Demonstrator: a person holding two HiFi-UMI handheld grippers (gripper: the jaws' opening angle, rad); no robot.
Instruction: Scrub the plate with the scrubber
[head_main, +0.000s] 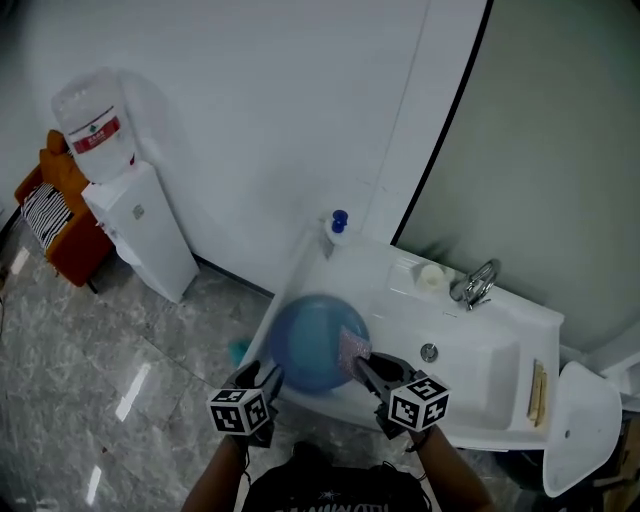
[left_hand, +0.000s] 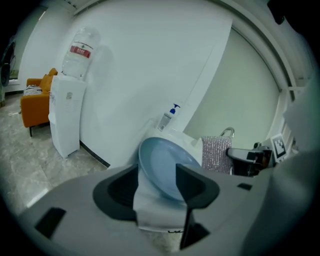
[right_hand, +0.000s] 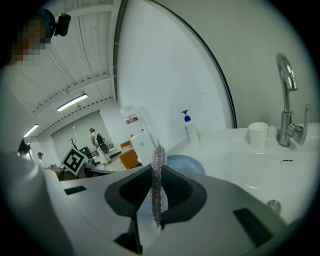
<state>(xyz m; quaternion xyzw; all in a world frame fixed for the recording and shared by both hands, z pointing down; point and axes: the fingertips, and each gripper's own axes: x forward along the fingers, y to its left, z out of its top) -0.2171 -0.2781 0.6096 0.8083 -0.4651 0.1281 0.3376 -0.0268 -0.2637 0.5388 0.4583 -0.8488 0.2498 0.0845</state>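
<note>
A round blue plate (head_main: 310, 340) stands tilted at the left end of the white sink (head_main: 480, 400); what props it up is hidden. My left gripper (head_main: 268, 372) is at its lower left rim. In the left gripper view the jaws of the left gripper (left_hand: 157, 182) stand apart, with the plate (left_hand: 160, 165) reaching into the gap and white sink showing beneath it. My right gripper (head_main: 360, 362) is shut on a flat silvery scrubber (head_main: 352, 347), which stands upright at the plate's right edge. In the right gripper view, the scrubber (right_hand: 158, 180) is pinched edge-on, the plate (right_hand: 185, 162) just behind.
A faucet (head_main: 478, 283) and a white cup (head_main: 431, 276) stand on the sink's back ledge, and a blue-capped soap bottle (head_main: 338, 228) at its back left corner. A water dispenser (head_main: 130, 220) and an orange chair (head_main: 55, 220) stand by the wall to the left.
</note>
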